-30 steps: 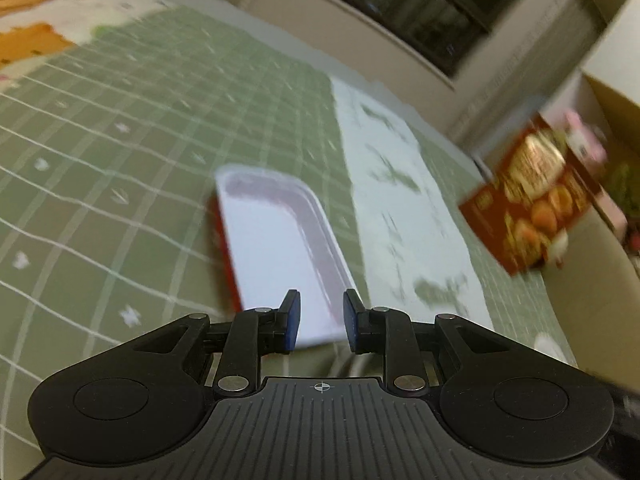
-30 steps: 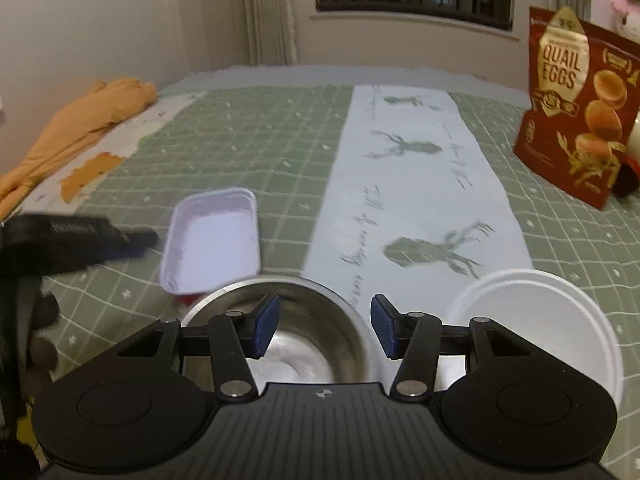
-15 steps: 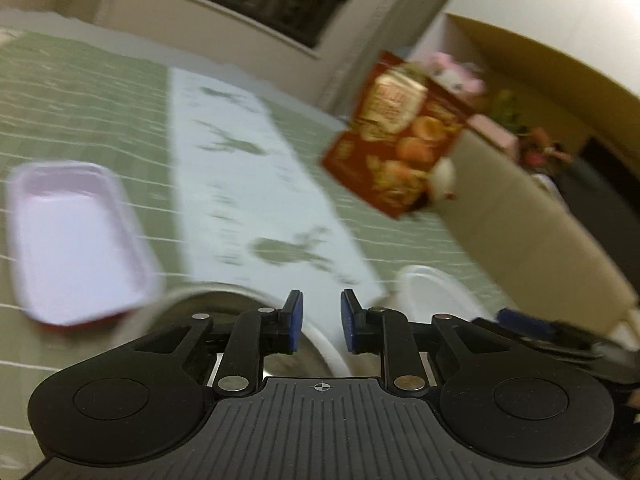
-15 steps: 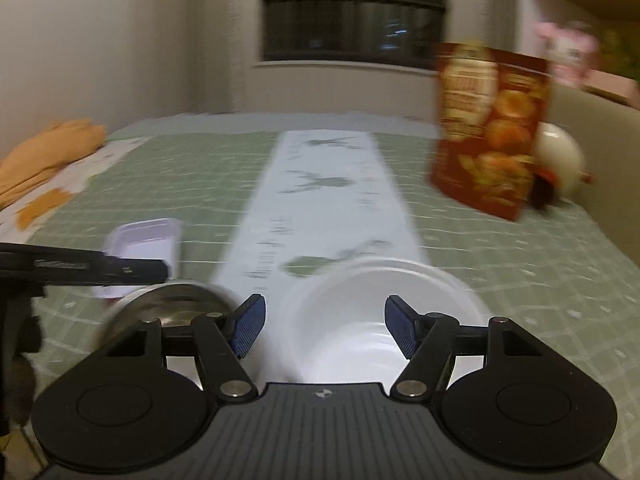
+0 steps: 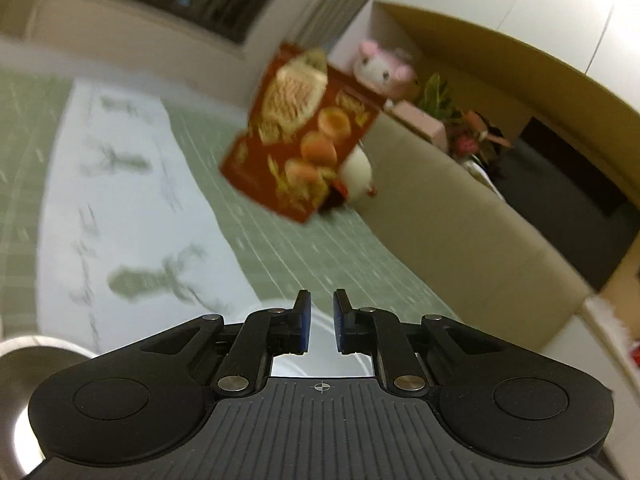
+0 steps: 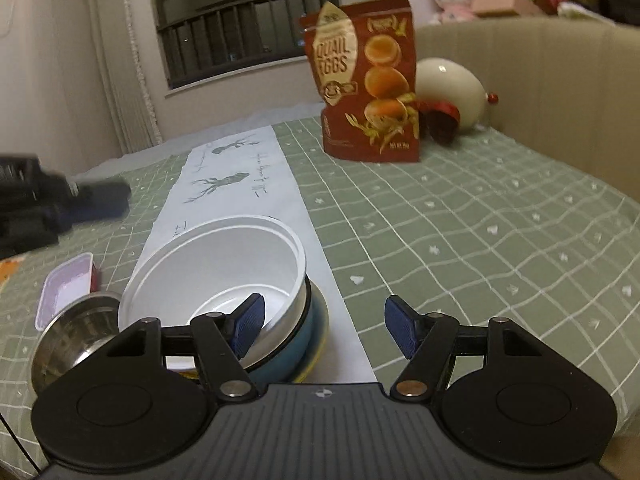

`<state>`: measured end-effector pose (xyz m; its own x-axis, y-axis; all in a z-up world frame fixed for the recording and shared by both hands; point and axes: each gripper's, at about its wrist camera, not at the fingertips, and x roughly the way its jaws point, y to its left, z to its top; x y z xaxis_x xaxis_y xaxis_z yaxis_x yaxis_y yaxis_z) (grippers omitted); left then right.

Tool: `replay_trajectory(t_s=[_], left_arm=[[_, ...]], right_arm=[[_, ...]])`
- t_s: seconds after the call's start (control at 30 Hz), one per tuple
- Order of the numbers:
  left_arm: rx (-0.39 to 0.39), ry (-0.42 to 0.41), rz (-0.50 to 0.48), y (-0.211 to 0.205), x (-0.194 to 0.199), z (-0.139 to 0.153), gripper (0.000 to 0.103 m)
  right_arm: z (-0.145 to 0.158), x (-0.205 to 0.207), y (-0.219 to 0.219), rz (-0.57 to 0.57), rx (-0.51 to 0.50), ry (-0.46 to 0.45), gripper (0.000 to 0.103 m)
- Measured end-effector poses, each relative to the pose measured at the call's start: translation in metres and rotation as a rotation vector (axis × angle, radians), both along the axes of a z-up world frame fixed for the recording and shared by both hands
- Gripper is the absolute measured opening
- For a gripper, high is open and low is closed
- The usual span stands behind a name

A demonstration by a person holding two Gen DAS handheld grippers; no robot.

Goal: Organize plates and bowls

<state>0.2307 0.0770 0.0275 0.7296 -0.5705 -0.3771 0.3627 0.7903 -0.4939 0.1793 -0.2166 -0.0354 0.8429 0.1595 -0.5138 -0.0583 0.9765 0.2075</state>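
– Green checked cloth with white deer-print runner down the middle. Bowls where?
– White bowl nested on blue bowl, near left on the runner; steel bowl tipped just left of it, touching; pink tray farther left.
– Right gripper?
– Spread wide, nothing held, near the white bowl.
– Left gripper?
– Narrow gap, nothing between (blurry view). Quail-egg bag standing far.

One white bowl, one blue bowl, one steel bowl, one lilac tray, one snack bag.
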Motion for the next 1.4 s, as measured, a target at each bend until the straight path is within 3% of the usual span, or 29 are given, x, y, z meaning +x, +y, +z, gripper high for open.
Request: replay_trajectory(t_s=[0.13, 0.4, 0.67, 0.9, 1.17, 1.33, 1.4], left_arm=[[0.080, -0.077, 0.088, 0.000, -0.012, -0.003, 0.013], [0.215, 0.070, 0.019, -0.002, -0.002, -0.011, 0.014], [0.226, 0.194, -0.021, -0.003, 0.004, -0.024, 0.016], [0.319, 0.257, 0.073, -0.008, 0.014, -0.038, 0.027], [0.314, 0.376, 0.065, -0.020, 0.035, -0.066, 0.031], [0.174, 0.482, 0.083, -0.005, 0.037, -0.066, 0.042], [0.167, 0.531, 0.095, -0.004, 0.043, -0.066, 0.044]], right_arm=[[-0.005, 0.002, 0.000, 0.005, -0.001, 0.000, 0.067], [-0.022, 0.018, 0.009, 0.012, 0.015, 0.062, 0.067], [-0.024, 0.020, 0.011, 0.033, 0.030, 0.069, 0.067], [-0.023, 0.032, 0.004, 0.081, 0.093, 0.100, 0.067], [-0.036, 0.068, -0.004, 0.207, 0.207, 0.227, 0.067], [-0.045, 0.081, -0.022, 0.228, 0.251, 0.249, 0.067], [-0.049, 0.085, -0.030, 0.241, 0.254, 0.255, 0.068]])
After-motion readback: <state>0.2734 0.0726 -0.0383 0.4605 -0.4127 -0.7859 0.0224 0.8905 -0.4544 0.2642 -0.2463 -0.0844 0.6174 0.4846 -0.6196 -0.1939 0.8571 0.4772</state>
